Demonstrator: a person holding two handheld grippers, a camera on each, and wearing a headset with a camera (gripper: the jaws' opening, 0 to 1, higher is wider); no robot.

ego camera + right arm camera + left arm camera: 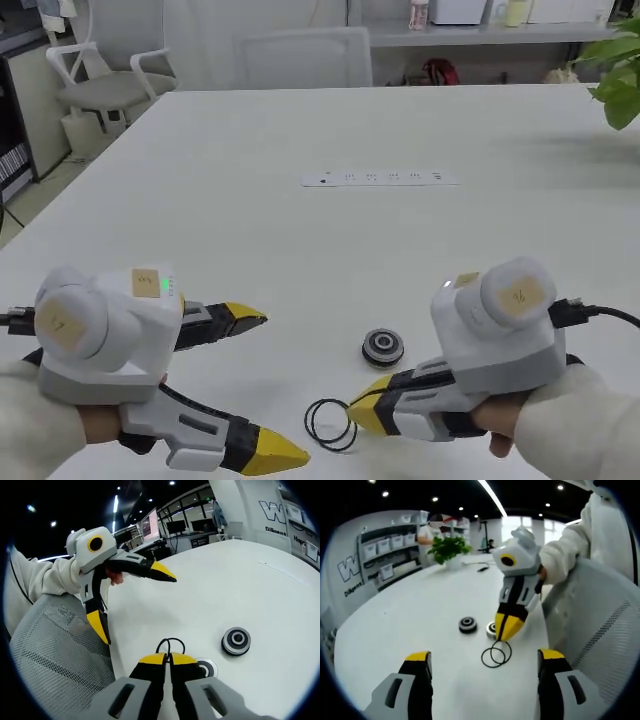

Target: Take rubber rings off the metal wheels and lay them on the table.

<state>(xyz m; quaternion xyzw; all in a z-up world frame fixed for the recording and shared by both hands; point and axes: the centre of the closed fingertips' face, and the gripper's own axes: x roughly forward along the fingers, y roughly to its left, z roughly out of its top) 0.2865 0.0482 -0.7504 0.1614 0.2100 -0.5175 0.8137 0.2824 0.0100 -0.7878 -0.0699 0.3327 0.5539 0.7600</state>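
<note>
Two thin black rubber rings [330, 422] lie flat, overlapping, near a metal wheel [383, 346].

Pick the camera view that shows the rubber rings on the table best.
The left gripper view: both rubber rings lie almost whole, overlapping, at the right gripper's tip. The head view shows them small; the right gripper view, just loops past its shut jaws.

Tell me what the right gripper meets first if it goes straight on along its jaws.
The rubber rings, lying on the table just beyond the right gripper's shut tips. They may already touch; depth is unclear.
</note>
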